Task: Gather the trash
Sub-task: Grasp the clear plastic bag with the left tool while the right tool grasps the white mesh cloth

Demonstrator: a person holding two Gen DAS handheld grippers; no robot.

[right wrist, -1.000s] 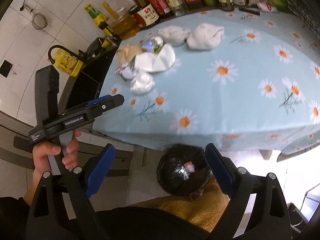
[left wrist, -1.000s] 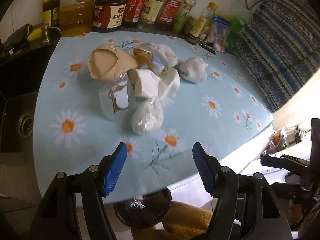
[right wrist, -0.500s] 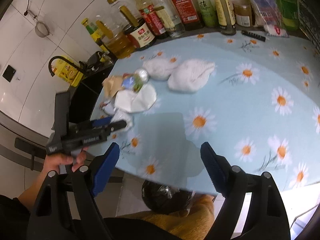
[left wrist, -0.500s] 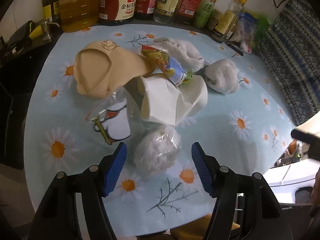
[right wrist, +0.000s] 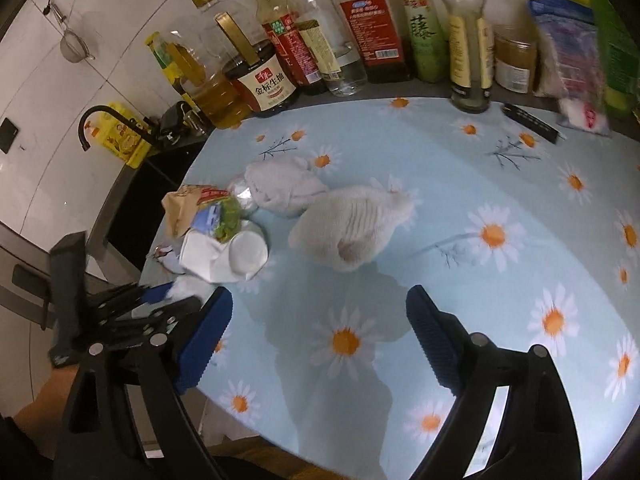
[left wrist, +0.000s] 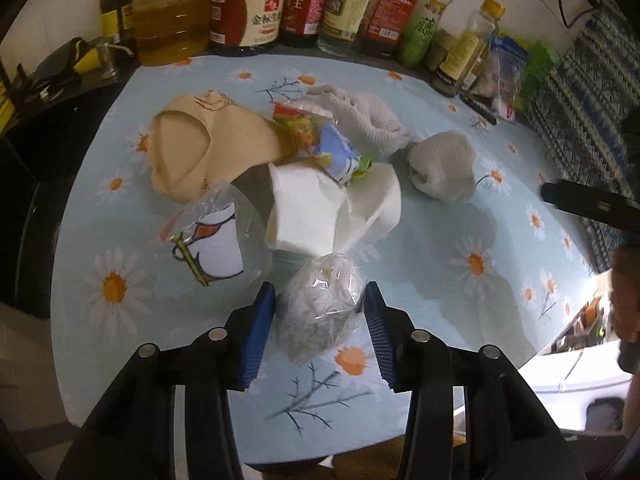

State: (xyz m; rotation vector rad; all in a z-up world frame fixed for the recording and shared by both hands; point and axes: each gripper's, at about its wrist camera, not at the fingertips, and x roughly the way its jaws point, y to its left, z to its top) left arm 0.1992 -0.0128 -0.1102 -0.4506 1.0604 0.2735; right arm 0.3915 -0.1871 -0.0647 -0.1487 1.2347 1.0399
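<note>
A pile of trash lies on the daisy-print tablecloth point(left wrist: 460, 304). My left gripper point(left wrist: 318, 334) has its blue pads on either side of a crumpled clear plastic bag point(left wrist: 320, 308), touching or nearly touching it. Behind the bag are a crushed white paper cup point(left wrist: 316, 216), a clear bag with a printed picture point(left wrist: 216, 240), a tan paper bag point(left wrist: 200, 148), a colourful wrapper point(left wrist: 328, 148) and two white cloth wads point(left wrist: 442, 166). My right gripper point(right wrist: 320, 336) is open and empty above the cloth, just in front of a white wad point(right wrist: 352, 228).
A row of sauce and oil bottles point(left wrist: 248, 12) stands along the back edge. A black sink and tap point(right wrist: 96, 120) are at the left. A black pen point(right wrist: 528, 120) lies at the back right. The table's front edge drops to the floor.
My left gripper has moved forward over the table and its jaws have narrowed around the crumpled plastic bag. My right gripper has moved forward and up from the bin area over the table.
</note>
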